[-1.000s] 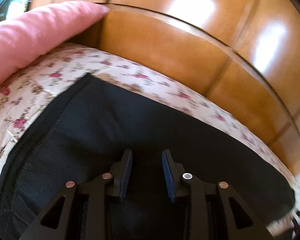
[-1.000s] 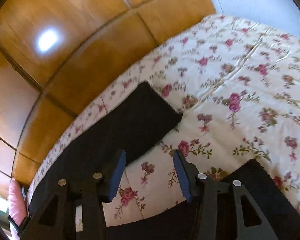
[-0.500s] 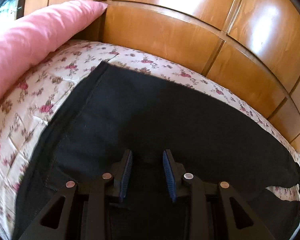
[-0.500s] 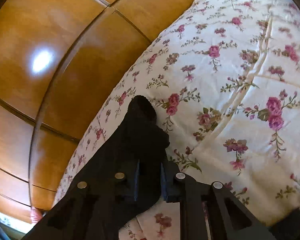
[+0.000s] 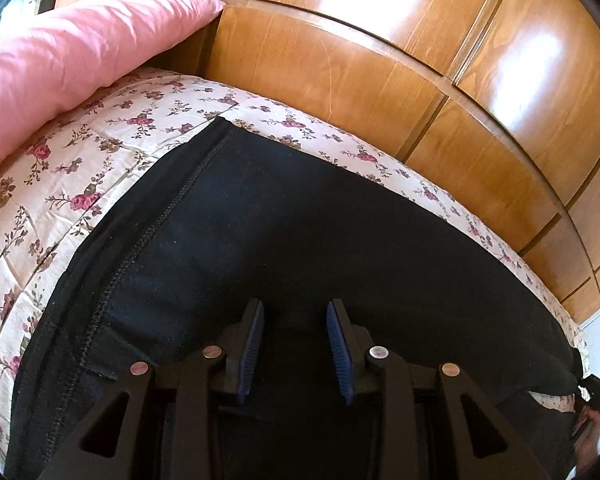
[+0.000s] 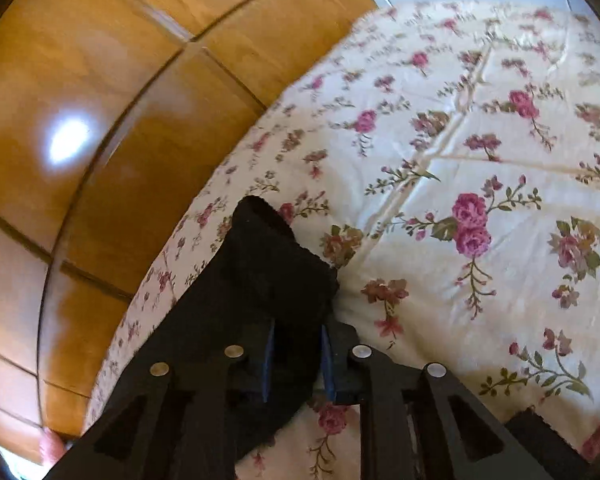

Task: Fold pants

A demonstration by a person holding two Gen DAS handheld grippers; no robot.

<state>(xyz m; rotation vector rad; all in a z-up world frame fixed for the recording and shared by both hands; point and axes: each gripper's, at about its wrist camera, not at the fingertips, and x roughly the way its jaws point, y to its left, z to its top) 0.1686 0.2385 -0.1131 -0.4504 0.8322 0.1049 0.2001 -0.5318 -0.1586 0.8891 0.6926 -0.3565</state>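
Pants [image 5: 300, 240], black, lie along the bed [image 6: 480, 160] edge nearest the wooden wall [image 5: 340, 68]. Judged step: gripping the leg end for a fold. The right gripper [image 6: 296, 356] pinches that cuff, jaws easing slightly. The left gripper [image 5: 295, 344], angled down over the waist, stands half open, widening, cloth between unpinched. Next likely needs carrying the cuff toward the waist.

Pants [image 5: 300, 240]: solid black. Bedspread [image 6: 480, 160]: cream, printed with pink roses and green leaves. Pillow [image 5: 60, 60], far left: plain pink; wardrobe panels [image 5: 340, 60]: glossy honey-brown wood.
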